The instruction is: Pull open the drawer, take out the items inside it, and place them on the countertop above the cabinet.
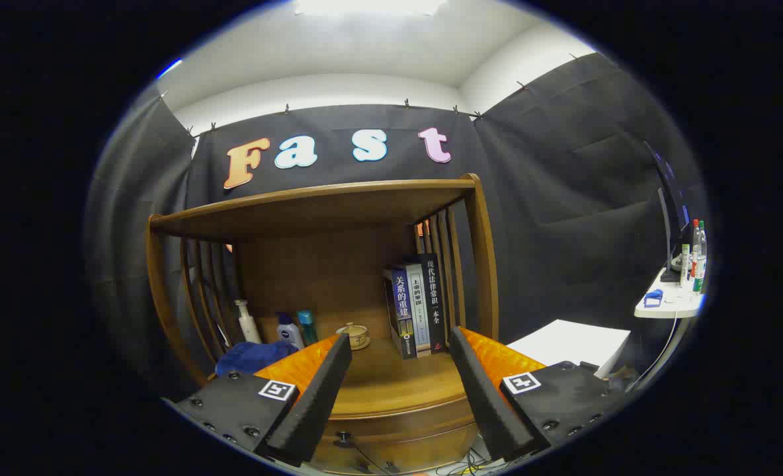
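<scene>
— What sits closest to the lens?

— The gripper [398, 370]: its two fingers are spread wide, nothing between them, held above and in front of a wooden cabinet [325, 218].

— And the drawer?

— The drawer [391, 433] is below the countertop edge, between the fingers, its curved front closed. A small dark knob [344, 437] shows on it near the left finger.

— What's on the countertop?

— The countertop [391, 380] lies just beyond the fingers. Behind it a row of upright books [415, 311] stands against the right side slats. A small lidded cup on a saucer [355, 335] sits near the middle. To the left stand a white pump bottle [247, 322], a blue-capped bottle [289, 331] and a teal bottle [307, 326], with a blue cloth [252, 357] in front of them.

— Further out?

— A white table [670, 301] with bottles to the right, well apart from the cabinet.
</scene>
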